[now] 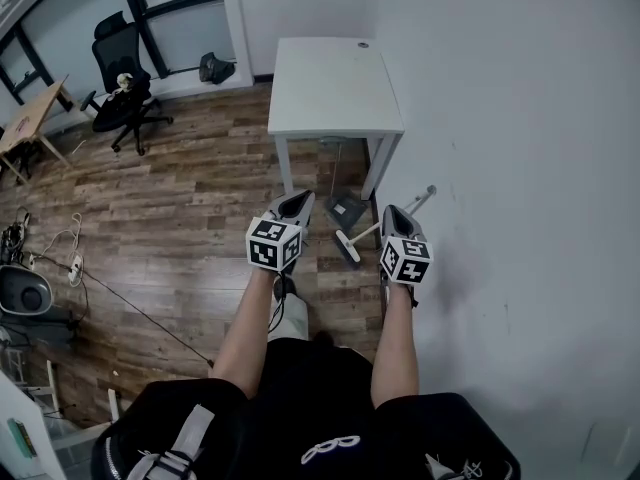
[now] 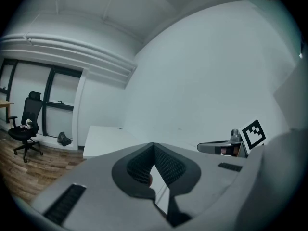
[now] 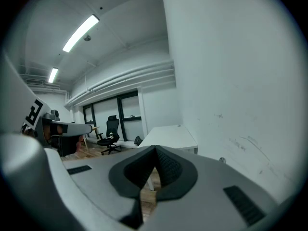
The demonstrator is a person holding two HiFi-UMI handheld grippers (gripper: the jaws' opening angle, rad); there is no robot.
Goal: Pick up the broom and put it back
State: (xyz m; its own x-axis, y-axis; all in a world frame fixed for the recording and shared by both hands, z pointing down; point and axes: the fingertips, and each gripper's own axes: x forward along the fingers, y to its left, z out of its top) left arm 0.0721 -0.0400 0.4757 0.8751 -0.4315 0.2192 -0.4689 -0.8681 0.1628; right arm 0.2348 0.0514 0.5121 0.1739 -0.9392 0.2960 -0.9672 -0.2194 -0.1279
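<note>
A wood-plank floor (image 1: 180,218) meets the white wall (image 1: 520,118) by a white worktop (image 1: 330,83). There the broom (image 1: 362,234) lies flat, unheld. The left claw (image 1: 298,200) and right claw (image 1: 392,211) hover above it, both closed and empty, apparently not yet opened for the pickup.

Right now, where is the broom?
Head view: the broom lies on the floor by the wall, in front of the white table, showing just left of the right claw.

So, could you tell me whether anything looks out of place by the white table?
Yes, the broom is down on the wooden floor beside the table, its handle slanting toward the wall, not put away.
</note>
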